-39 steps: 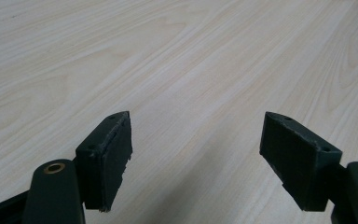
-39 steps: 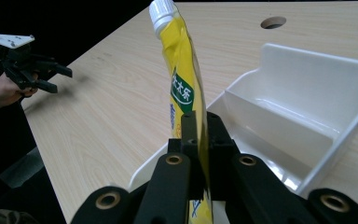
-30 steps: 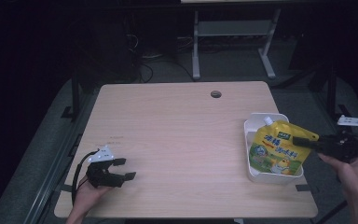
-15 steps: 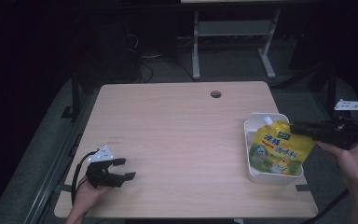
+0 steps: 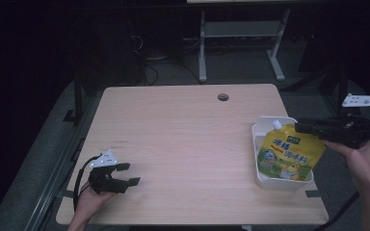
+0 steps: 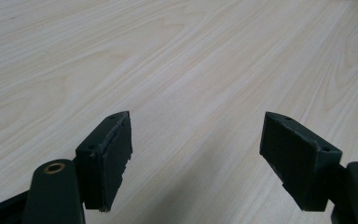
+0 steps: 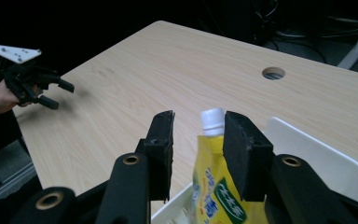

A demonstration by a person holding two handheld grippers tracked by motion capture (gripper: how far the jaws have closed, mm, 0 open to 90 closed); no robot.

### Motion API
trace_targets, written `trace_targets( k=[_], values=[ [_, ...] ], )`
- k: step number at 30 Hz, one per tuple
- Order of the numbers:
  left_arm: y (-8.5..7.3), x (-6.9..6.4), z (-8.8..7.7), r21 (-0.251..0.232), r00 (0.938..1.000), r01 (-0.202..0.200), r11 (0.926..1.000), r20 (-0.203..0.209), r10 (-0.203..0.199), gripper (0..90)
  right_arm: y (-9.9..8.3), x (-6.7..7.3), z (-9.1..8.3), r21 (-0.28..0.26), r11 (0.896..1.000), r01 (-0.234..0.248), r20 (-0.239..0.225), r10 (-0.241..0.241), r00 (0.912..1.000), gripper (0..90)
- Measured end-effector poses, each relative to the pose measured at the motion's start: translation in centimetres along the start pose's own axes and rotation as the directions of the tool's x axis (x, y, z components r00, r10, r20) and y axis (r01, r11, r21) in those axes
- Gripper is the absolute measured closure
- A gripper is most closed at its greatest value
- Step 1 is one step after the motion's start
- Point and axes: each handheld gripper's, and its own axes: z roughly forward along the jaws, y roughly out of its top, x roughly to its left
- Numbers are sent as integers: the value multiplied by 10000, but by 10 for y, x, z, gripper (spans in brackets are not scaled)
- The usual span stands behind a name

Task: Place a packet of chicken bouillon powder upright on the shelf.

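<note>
A yellow spouted pouch [image 5: 289, 156] with a white cap [image 7: 212, 119] leans in a white bin [image 5: 282, 182] at the table's right edge. My right gripper [image 5: 301, 128] hovers just above and right of the pouch's top. Its jaws have just been opening and stand apart. In the right gripper view the cap shows in the gap between them [image 7: 198, 123], lower down, and the pads do not press on the pouch [image 7: 214, 186]. My left gripper [image 5: 129, 174] rests open on the bare wood at the front left, with nothing between its jaws [image 6: 196, 154].
The light wooden table [image 5: 188, 139] has a round cable hole [image 5: 223, 97] at its far edge. A metal stand and cables sit on the dark floor behind. The left gripper [image 7: 58, 93] appears far off in the right gripper view.
My right gripper has risen and drawn back from the pouch's top corner, with its jaws wider. The pouch stays leaning in the bin. The left gripper has not moved.
</note>
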Motion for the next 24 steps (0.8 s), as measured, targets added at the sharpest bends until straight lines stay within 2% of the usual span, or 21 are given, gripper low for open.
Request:
trace_targets(
  k=[6,24],
  values=[
    [0,0,-1,-17,10000,-27,10000,-18,27,247,4,11,9,112,9998,185,-191,-183,9997,614],
    [-2,1,-2,-27,10000,-23,10000,3,23,247,-6,39,44,589,9966,576,-563,-543,9969,574]
  ],
)
